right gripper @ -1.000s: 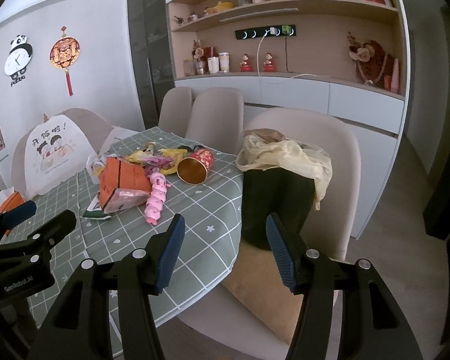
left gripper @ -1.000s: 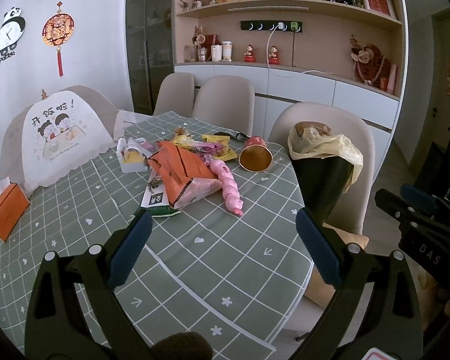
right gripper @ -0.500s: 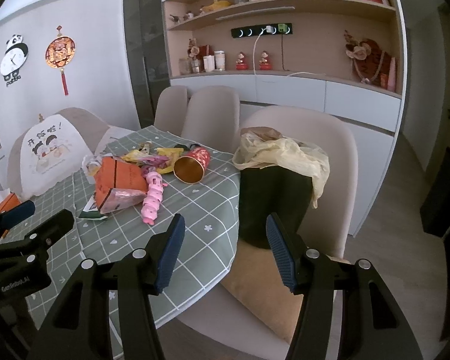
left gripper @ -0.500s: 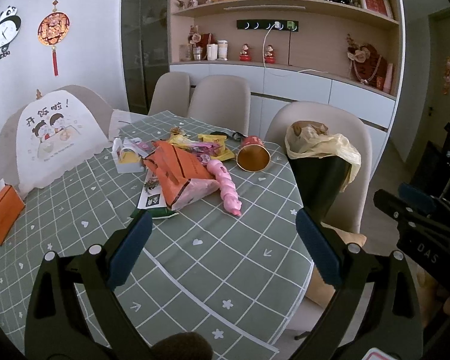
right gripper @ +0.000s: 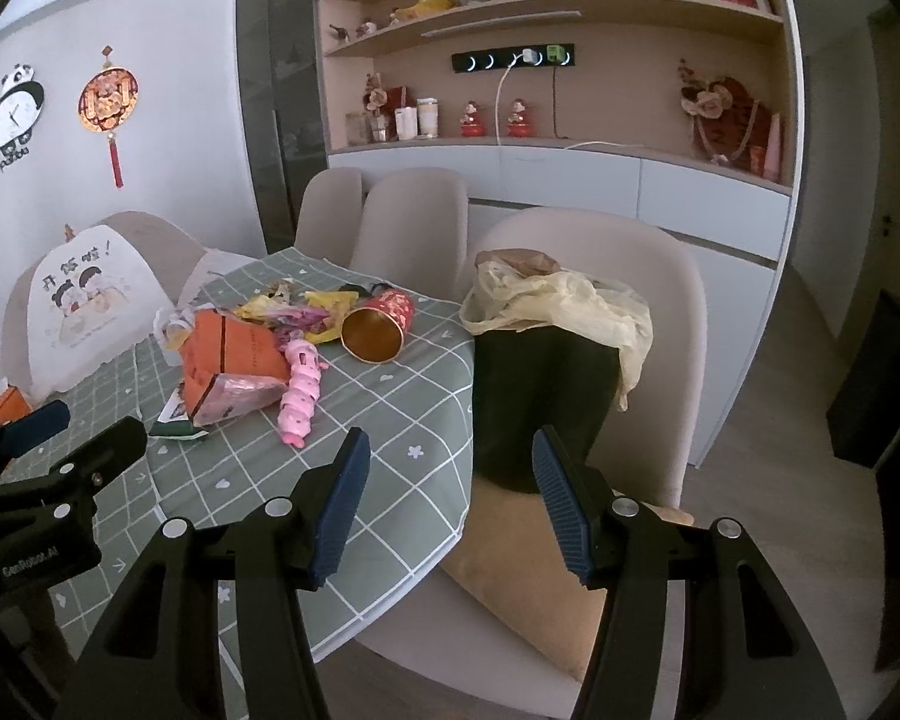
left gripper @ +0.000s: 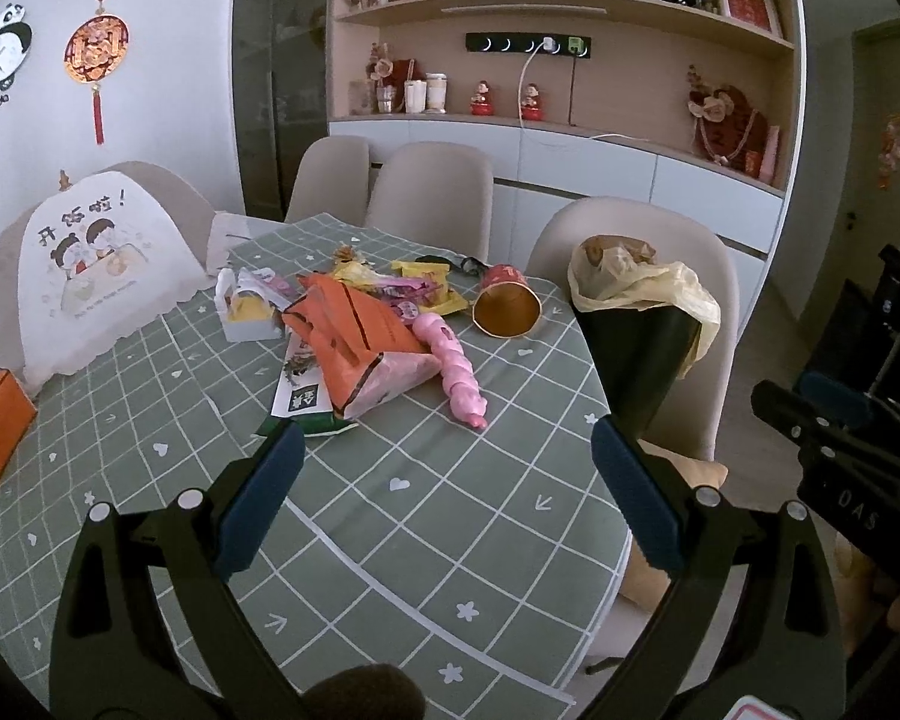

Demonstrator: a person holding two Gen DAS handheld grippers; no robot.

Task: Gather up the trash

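Both tongs, left tongs [left gripper: 444, 462] and right tongs [right gripper: 450, 480], gape empty above the counter's [left gripper: 390, 510] near edge; trash pile [left gripper: 366, 336] lies mid-counter, left of the lined bin [right gripper: 546, 396] standing on a chair [right gripper: 660, 312].

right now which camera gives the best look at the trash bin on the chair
The right wrist view: the trash bin stands near mid-frame, its dark body and yellow liner seen almost whole on the chair. In the left wrist view the bin sits off to the right, its base cut off by the table edge.
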